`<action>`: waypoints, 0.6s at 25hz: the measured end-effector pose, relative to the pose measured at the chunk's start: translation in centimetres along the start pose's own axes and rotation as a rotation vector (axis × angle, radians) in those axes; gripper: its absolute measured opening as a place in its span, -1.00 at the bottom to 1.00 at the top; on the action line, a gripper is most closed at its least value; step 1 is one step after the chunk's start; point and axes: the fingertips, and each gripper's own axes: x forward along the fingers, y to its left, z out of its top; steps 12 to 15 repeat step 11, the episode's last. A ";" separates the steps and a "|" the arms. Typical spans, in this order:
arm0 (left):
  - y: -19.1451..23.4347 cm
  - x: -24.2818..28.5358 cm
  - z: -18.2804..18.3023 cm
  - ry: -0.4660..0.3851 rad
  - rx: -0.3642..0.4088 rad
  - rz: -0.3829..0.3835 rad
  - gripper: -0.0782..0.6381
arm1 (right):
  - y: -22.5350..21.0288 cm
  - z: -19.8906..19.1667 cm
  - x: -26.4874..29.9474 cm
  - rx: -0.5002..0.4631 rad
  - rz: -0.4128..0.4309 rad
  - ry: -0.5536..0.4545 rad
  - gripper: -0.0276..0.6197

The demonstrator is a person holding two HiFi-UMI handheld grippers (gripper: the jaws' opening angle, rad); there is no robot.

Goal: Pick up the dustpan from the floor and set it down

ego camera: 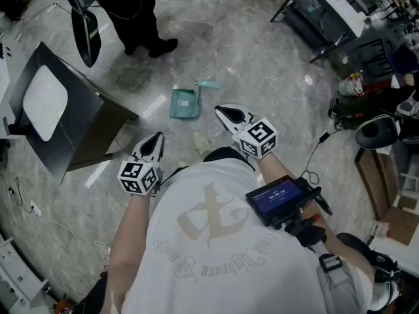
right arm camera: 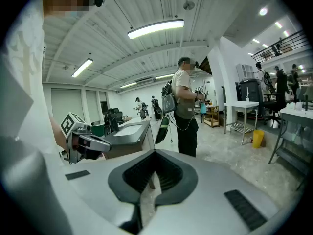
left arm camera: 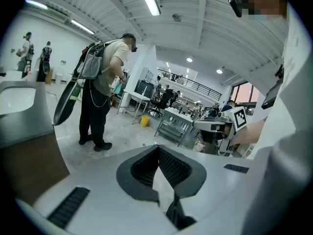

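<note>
The teal dustpan [ego camera: 185,102] lies flat on the grey floor, its short handle toward the upper right. My left gripper [ego camera: 156,140] hangs below and left of it, well apart, with jaws shut and nothing in them. Just right of the pan, my right gripper [ego camera: 224,111] is also shut and empty, not touching it. In the left gripper view the left gripper [left arm camera: 158,148] has its jaws meeting at the tips. The right gripper [right arm camera: 154,153] looks the same in the right gripper view. Both gripper views look out across the room and the dustpan is not in them.
A dark slanted stand with a white tray [ego camera: 44,103] is on the left. A person in black [ego camera: 135,15] with a long black bag [ego camera: 86,36] stands beyond the pan. Metal tables [ego camera: 327,5] and boxes line the right side. Cables [ego camera: 317,150] trail on the floor.
</note>
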 end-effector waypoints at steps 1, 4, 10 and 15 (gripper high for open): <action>0.0 0.1 0.2 -0.001 0.002 -0.001 -0.75 | -0.1 0.0 0.0 0.000 -0.001 -0.001 -0.87; -0.1 0.4 0.5 -0.004 0.008 -0.004 -0.75 | -0.2 0.1 0.0 -0.002 0.000 -0.003 -0.87; -0.3 0.6 0.7 -0.006 0.013 -0.006 -0.75 | -0.2 -0.1 0.0 -0.006 0.006 -0.002 -0.87; -0.3 0.6 0.7 -0.006 0.014 -0.006 -0.75 | -0.2 -0.1 0.0 -0.006 0.007 -0.003 -0.87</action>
